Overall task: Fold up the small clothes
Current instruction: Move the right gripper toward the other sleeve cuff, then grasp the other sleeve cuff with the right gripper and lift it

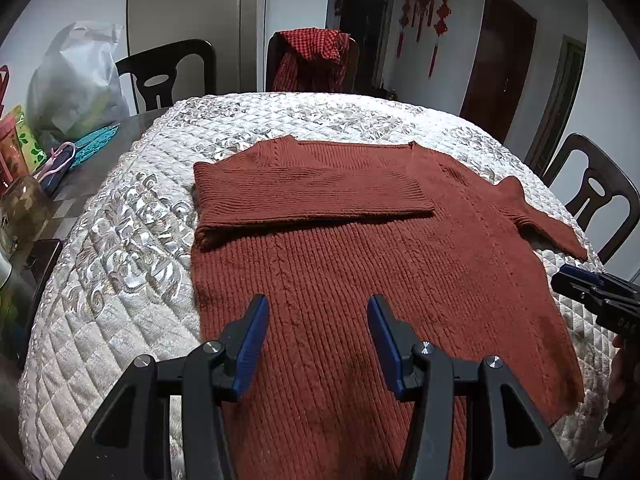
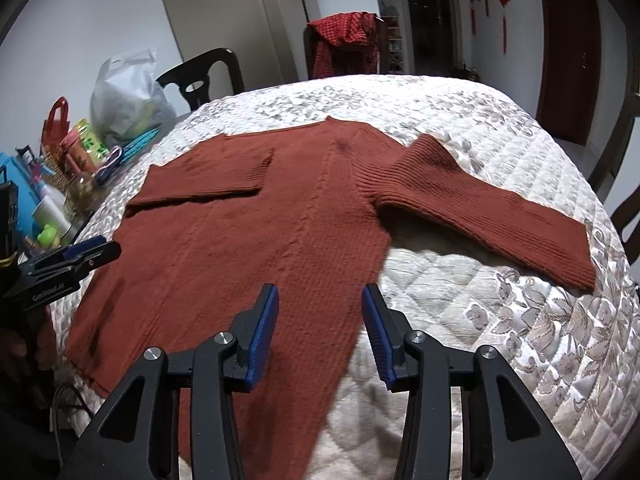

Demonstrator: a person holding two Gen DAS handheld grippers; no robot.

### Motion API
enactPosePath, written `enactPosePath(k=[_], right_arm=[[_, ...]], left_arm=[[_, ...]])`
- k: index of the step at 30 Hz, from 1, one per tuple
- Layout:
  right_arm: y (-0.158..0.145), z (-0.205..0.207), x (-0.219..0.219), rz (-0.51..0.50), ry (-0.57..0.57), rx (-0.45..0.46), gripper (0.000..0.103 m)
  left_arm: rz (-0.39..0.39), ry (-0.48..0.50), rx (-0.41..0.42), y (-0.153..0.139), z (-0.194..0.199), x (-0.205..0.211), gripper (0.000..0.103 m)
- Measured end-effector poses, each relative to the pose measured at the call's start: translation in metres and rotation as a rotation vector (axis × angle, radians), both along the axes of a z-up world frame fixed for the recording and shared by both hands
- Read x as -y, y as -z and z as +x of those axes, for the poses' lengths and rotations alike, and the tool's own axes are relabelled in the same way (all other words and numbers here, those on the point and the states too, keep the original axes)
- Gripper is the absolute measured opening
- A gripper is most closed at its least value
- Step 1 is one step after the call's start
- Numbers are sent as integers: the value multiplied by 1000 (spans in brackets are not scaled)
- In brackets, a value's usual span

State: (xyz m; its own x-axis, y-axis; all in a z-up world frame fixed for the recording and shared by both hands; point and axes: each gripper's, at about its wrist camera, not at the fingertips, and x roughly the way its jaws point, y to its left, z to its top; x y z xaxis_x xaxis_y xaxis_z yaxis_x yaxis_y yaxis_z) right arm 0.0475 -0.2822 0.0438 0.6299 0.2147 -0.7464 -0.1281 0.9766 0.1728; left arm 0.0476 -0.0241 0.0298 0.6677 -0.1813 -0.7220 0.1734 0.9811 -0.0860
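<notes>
A rust-red knitted sweater (image 1: 360, 264) lies flat on a quilted white cover (image 1: 120, 280). One sleeve (image 1: 312, 192) is folded across the chest; the other sleeve (image 2: 500, 216) stretches out to the right. My left gripper (image 1: 318, 308) hovers open over the sweater's lower body, nothing between its blue pads. My right gripper (image 2: 320, 300) hangs open above the sweater's right side edge (image 2: 360, 300), also empty. Each gripper shows in the other's view: the right gripper (image 1: 592, 292) at the right edge, the left gripper (image 2: 80, 256) at the left.
Dark wooden chairs (image 1: 168, 76) stand around the table, one draped with a red checked cloth (image 1: 316, 56). A white plastic bag (image 1: 76, 76), bottles, a jar (image 1: 24, 204) and small items crowd the table's left end (image 2: 52, 184). A person's hand (image 2: 20, 344) holds the left gripper.
</notes>
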Motion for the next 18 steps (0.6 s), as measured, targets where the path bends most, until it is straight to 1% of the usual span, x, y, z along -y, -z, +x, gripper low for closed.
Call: enactPosePath(k=[8,14,16,18], right_arm=[[6,6,35,19,115,-25,44],[12,5,76,61,249,-51,44],[15,5,91,98,291,-60,44],[15,6,105,160,312,-57,44]], left_arm=[[11,-6,-23,9,13,-1,54],[10,-12,-55,20,17,-3,54],[9,-12,-56,21,18,-3,54],[6,-9,-56,21,18,-3,57]])
